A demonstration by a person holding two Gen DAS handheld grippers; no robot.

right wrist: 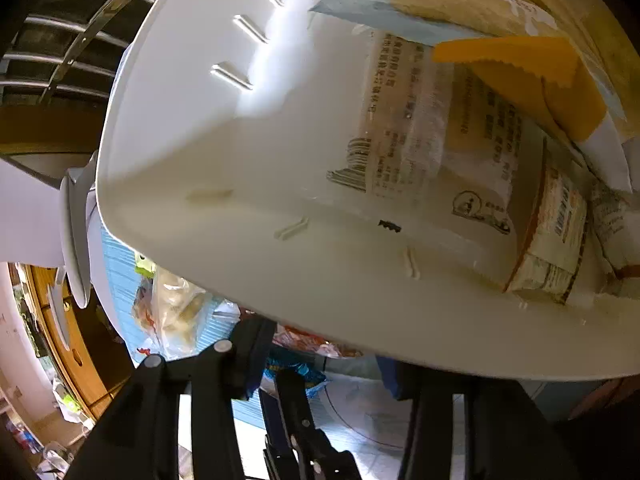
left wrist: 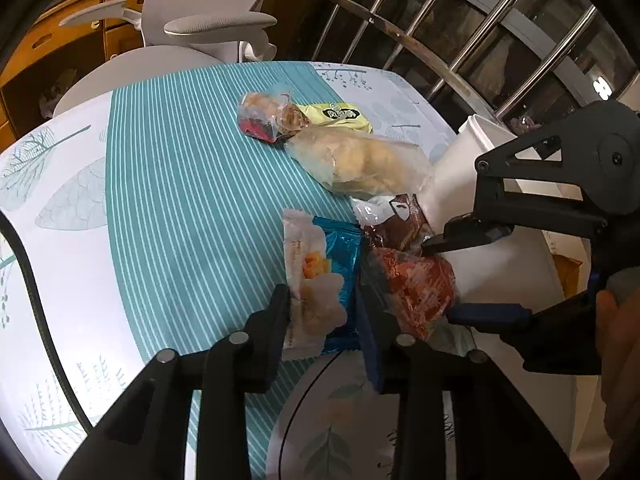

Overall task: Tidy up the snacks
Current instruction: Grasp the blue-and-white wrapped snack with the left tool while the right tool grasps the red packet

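Left gripper point(left wrist: 322, 312) clamped the crinkly blue packet point(left wrist: 338, 264); right gripper point(left wrist: 460, 276) spread around the glossy red packet point(left wrist: 416, 284), smooth white bin point(right wrist: 240, 152) beside.

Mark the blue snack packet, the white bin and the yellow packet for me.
blue snack packet point(left wrist: 338, 252): left wrist view, on its blue foil between the left tongs' fingers.
white bin point(right wrist: 224, 152): right wrist view, on its bare inner wall.
yellow packet point(left wrist: 340, 116): left wrist view, on its printed front.

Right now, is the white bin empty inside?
No. In the right wrist view the white bin already holds several wrapped snacks, among them a printed packet and an orange-edged packet.
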